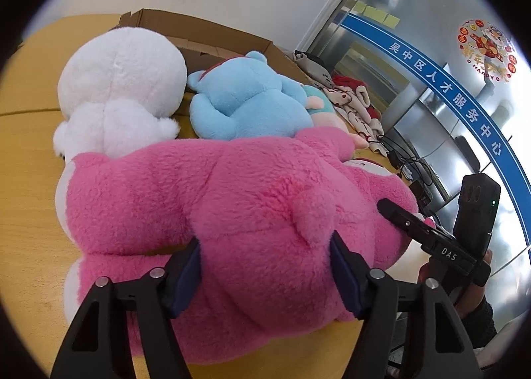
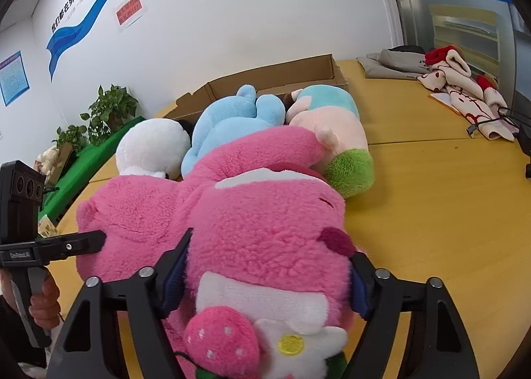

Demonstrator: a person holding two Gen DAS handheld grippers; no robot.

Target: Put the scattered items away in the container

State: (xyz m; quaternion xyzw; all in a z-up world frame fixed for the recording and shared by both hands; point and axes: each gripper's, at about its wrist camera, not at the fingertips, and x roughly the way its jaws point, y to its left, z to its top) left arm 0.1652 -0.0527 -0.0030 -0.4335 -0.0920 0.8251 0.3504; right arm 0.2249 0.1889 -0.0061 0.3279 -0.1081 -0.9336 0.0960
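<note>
1. The pink plush bear point(image 1: 212, 206) lies on its side on the yellow table point(image 2: 431, 206), just in front of the other toys and nearest the person. In the right wrist view its head fills the centre, with a strawberry and white flower point(image 2: 298, 342) sewn at 6 o'clock.

2. The left gripper point(image 1: 265, 272) has its blue pads sunk into the bear's body, pinching a fold of fur. The right gripper point(image 2: 268, 276) clamps the head from both sides, with the pile bulging past the pads.

3. Handling, as a judgement: the bear looks light, very soft and floppy. It will sag between two holds and squash rather than slip. Deep bites on stuffed bulk, as now, should serve better than a pinch on fur alone.

4. The cardboard box point(image 2: 272, 80) sits open at 12 o'clock from the bear, beyond the toys. Its near wall is mostly hidden by them.

5. Between bear and box lie the white plush point(image 1: 119, 86) at 11 o'clock, the blue plush point(image 1: 245, 100) at 12 and the pastel plush with a green foot point(image 2: 335, 133) at 1 o'clock — all touching or nearly so.

6. Open room: bare tabletop lies at 3 o'clock in the right wrist view. The folded clothes point(image 2: 461, 93) and black cables point(image 2: 497, 116) sit well apart at 2 o'clock. Going over the toys looks cleaner than going round — a dragged limb could catch the neighbours.
</note>
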